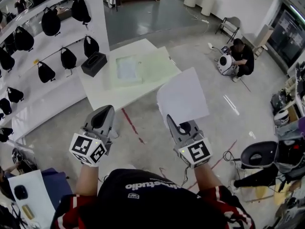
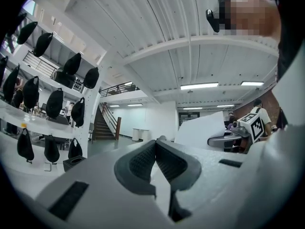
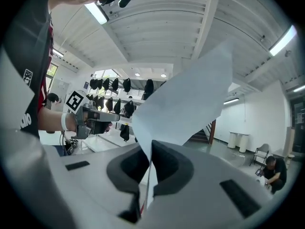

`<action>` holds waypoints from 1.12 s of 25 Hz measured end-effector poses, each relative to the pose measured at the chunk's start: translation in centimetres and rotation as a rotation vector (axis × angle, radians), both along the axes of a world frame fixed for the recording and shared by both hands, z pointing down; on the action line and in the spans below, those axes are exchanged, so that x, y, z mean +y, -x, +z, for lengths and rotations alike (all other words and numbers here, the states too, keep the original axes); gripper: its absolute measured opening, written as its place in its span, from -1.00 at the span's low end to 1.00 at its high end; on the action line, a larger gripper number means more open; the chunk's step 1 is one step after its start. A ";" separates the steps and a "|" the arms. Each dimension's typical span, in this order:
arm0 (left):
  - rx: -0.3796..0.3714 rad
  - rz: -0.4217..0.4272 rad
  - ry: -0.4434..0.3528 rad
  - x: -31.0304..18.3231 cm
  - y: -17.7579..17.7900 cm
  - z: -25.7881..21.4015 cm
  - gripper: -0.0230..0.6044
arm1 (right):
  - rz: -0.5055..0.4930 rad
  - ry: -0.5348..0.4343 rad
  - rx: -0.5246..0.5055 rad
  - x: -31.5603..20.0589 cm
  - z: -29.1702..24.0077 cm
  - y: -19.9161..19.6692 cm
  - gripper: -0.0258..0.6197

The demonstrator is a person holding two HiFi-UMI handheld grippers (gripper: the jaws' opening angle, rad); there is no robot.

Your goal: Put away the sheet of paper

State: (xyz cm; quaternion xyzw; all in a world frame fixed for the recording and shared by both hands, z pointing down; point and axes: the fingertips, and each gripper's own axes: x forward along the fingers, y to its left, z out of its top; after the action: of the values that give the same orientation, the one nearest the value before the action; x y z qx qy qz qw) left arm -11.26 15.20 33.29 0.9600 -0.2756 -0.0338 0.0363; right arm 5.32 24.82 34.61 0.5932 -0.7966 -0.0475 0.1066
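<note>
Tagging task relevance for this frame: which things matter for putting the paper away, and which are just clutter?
Job: sheet of paper, pinched in the right claw; left claw, shut, empty.
Lying about: black box, hanging black bags, folding chair.

The white sheet of paper (image 1: 183, 98) stands upright in the air, 1 edge pinched.
</note>
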 end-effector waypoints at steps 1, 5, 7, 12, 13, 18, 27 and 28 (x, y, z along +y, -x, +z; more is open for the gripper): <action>-0.002 -0.008 0.000 -0.3 -0.1 0.0 -0.92 | -0.007 -0.001 -0.002 -0.4 0.1 -0.1 -0.91; -0.011 -0.018 -0.001 -1.7 -0.7 0.5 -0.92 | -0.027 0.008 -0.014 -2.3 0.7 -0.5 -0.91; -0.018 -0.017 0.003 -2.7 -1.2 0.8 -0.92 | -0.029 0.021 -0.017 -3.4 1.1 -0.9 -0.91; 0.005 -0.018 0.018 -6.4 -2.3 1.7 -0.92 | -0.033 0.028 -0.011 -6.7 1.2 -1.6 -0.91; 0.012 -0.018 0.020 -7.2 -2.6 1.8 -0.92 | -0.036 0.030 -0.005 -7.5 1.2 -1.7 -0.91; 0.030 -0.024 0.007 -12.6 -3.4 2.1 -0.92 | -0.045 0.044 0.029 -13.0 1.3 -2.4 -0.91; 0.019 -0.051 -0.022 -23.8 -3.2 1.0 -0.92 | -0.063 0.047 0.051 -24.2 0.1 -2.2 -0.91; 0.015 -0.051 -0.025 -24.8 -3.2 1.0 -0.92 | -0.064 0.047 0.052 -25.3 -0.1 -2.1 -0.91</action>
State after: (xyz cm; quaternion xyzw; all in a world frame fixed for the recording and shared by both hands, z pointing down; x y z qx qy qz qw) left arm -8.11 -9.56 34.25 0.9527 -0.2994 -0.0453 0.0256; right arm 7.43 -0.44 34.49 0.5634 -0.8129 -0.0475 0.1398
